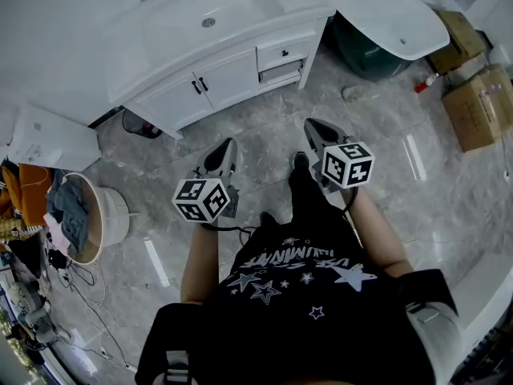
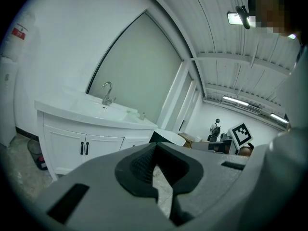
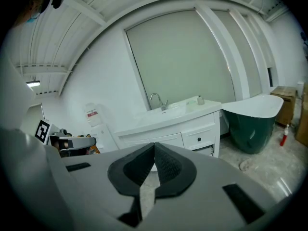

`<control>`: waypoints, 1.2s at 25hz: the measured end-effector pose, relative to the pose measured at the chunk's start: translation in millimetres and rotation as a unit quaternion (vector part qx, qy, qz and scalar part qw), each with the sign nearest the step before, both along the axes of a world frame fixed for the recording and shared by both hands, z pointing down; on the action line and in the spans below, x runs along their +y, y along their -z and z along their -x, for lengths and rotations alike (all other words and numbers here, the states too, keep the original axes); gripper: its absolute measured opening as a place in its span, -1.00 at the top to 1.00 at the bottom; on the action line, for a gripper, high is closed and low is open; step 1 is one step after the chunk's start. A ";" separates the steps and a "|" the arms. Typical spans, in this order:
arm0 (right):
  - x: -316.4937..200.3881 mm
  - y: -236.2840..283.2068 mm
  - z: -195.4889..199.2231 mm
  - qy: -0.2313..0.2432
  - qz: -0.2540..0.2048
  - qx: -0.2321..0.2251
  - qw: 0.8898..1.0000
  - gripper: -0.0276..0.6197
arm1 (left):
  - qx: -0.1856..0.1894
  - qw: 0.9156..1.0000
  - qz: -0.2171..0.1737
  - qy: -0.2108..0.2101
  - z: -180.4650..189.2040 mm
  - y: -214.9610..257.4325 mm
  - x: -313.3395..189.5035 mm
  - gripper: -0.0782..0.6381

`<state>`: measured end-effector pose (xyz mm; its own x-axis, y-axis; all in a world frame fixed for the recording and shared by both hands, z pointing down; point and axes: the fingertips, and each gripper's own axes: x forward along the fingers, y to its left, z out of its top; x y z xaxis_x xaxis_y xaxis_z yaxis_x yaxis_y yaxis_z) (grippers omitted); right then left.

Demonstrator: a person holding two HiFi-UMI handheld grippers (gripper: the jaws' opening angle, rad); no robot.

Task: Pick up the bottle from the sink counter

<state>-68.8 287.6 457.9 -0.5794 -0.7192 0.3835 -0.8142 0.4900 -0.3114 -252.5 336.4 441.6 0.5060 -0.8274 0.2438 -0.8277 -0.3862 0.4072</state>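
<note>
One bottle [image 3: 200, 99] shows whole in right gripper view, cropped in head view.

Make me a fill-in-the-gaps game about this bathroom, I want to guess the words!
1. The bottle stands on the sink cabinet, at the end nearest the ___.
2. The cabinet is painted ___.
3. The left gripper and the right gripper both have their jaws ___, with nothing between them.
Missing words: bathtub; white; shut.
</note>
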 end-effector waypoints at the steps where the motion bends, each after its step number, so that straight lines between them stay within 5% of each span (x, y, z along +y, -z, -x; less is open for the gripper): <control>1: -7.3 -1.9 0.6 0.002 0.001 -0.001 1.000 0.90 | 0.000 1.000 0.003 0.002 -0.4 -1.8 -5.6 0.76; 13: -185.8 -11.8 -19.0 0.017 0.002 -0.026 1.000 0.90 | -0.024 1.000 0.010 0.018 -22.5 -3.1 -164.9 0.76; 30: -425.1 -8.0 -115.7 0.025 0.002 -0.035 0.999 0.90 | -0.038 0.999 -0.009 0.028 -111.8 10.7 -406.7 0.76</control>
<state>47.0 -137.5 465.9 -0.6404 -0.6870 0.3434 -0.7648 0.5291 -0.3677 -140.7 -70.3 431.0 0.4401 -0.8580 0.2651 -0.8762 -0.3456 0.3359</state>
